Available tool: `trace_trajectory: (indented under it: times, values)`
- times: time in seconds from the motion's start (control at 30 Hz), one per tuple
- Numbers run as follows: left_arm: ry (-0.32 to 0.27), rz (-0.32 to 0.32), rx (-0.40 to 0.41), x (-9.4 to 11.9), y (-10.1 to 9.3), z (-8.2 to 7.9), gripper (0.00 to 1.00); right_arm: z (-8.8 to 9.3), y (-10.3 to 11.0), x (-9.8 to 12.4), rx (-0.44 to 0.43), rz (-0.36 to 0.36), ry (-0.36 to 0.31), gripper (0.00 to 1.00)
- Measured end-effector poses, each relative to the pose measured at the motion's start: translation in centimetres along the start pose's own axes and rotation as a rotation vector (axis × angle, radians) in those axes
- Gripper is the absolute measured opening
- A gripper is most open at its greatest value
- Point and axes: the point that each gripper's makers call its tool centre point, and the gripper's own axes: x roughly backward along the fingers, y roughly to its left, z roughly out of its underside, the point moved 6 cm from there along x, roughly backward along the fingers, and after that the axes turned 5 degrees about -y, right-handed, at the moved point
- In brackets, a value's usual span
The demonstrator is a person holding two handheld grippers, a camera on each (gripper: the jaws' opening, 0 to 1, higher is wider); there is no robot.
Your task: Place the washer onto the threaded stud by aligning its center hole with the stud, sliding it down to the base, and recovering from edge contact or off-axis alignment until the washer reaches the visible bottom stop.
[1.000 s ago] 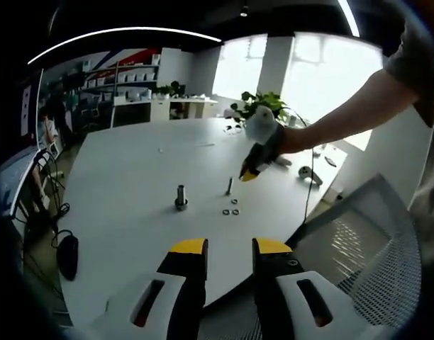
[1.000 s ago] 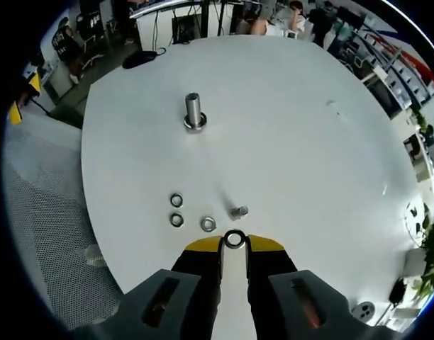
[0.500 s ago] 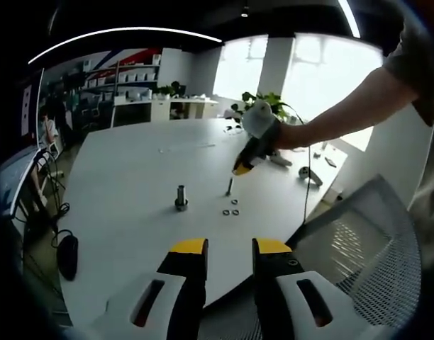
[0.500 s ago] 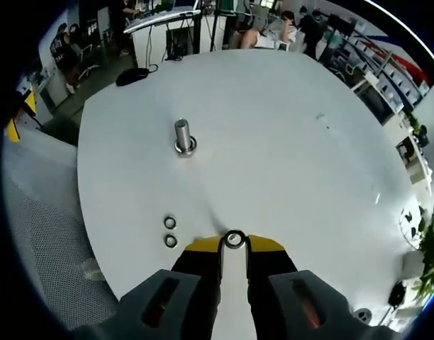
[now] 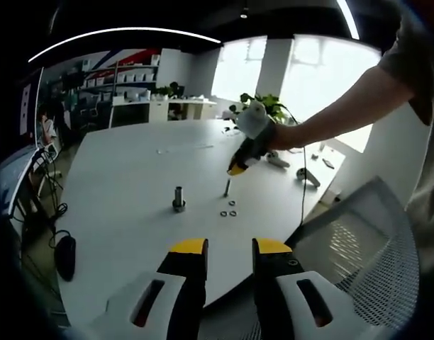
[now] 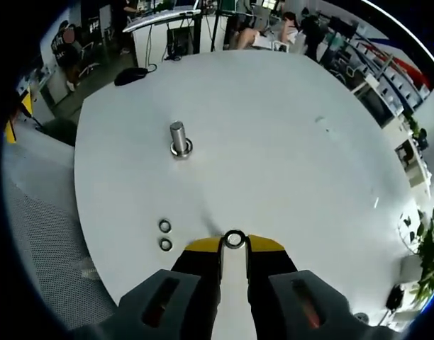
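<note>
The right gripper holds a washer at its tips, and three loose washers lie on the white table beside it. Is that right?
Not quite. In the right gripper view, the right gripper does hold a washer, but two loose washers lie on the white table, not three.

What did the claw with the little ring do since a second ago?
The right claw carried the washer forward, over the thin stud, so in its own view the stud and the nearest loose ring slid out of sight under it. It stayed shut on the washer. The left claw, the thick stud and the table stayed put.
</note>
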Motion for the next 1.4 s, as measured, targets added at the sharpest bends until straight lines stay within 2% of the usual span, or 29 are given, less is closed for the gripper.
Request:
trace_trajectory:
  times: [1.03, 1.4]
  values:
    - [0.000, -0.017, 0.001, 0.1, 0.2, 0.0, 0.23, 0.6, 0.8, -1.8, 0.059, -0.053, 0.066, 0.14]
    - [0.000, -0.025, -0.002, 0.2, 0.2, 0.0, 0.23, 1.7, 1.3, -2.1, 0.034, -0.057, 0.079, 0.14]
